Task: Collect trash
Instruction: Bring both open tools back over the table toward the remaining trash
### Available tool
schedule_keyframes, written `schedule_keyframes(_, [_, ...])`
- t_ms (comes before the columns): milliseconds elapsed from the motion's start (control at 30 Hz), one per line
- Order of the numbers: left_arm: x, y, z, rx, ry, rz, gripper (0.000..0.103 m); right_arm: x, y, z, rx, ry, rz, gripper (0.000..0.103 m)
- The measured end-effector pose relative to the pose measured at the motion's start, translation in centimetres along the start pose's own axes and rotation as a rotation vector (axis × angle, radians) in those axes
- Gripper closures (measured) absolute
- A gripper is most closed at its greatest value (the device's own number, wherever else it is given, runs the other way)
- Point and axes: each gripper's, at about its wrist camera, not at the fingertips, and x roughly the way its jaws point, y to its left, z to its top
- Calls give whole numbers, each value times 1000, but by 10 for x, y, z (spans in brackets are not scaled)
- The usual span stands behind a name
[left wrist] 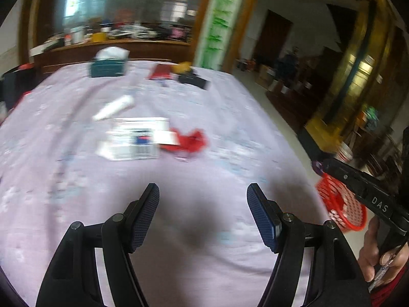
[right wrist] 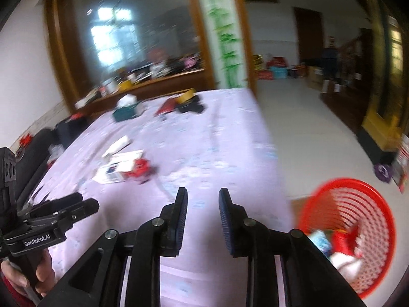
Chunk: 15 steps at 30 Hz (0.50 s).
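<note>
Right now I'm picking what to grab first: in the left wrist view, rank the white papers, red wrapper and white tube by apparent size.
1. white papers
2. red wrapper
3. white tube; it lies farther back, so it may look smaller than it is.

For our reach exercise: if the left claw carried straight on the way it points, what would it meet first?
Probably bare lilac bedspread just ahead of the left claw; the white papers and red scrap lie farther on. Blur makes depth uncertain.

White walls point(right wrist: 23, 58), pale tiled floor point(right wrist: 301, 107), large wood-framed mirror point(left wrist: 122, 7), dark wooden door point(right wrist: 308, 33), daylight.
</note>
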Motion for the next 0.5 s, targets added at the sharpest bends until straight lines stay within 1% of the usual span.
schedule_keyframes(100, [-7,33,5,-48,-12,51,33,28,34,11,-47,51,56,75])
schedule_keyframes(167, [-10,58,10,-86,-18,87,33,48,54,17,-71,82,77,72])
schedule_keyframes(200, [-11,67,12,-101,-17,100,33,59,63,20,-78,99,86,69])
schedule_keyframes(233, [-12,78,14,-117,-17,116,33,70,70,23,-76,115,98,62])
schedule_keyframes(267, [-12,85,16,-128,-19,127,33,86,79,26,-75,137,112,58])
schedule_keyframes(300, [-12,92,17,-134,-19,140,33,96,81,28,-72,148,116,53])
schedule_keyframes(400, [-11,103,19,-130,-14,164,33,136,87,35,-36,160,96,53])
schedule_keyframes(500, [-5,110,28,-109,0,179,33,170,85,38,15,193,79,53])
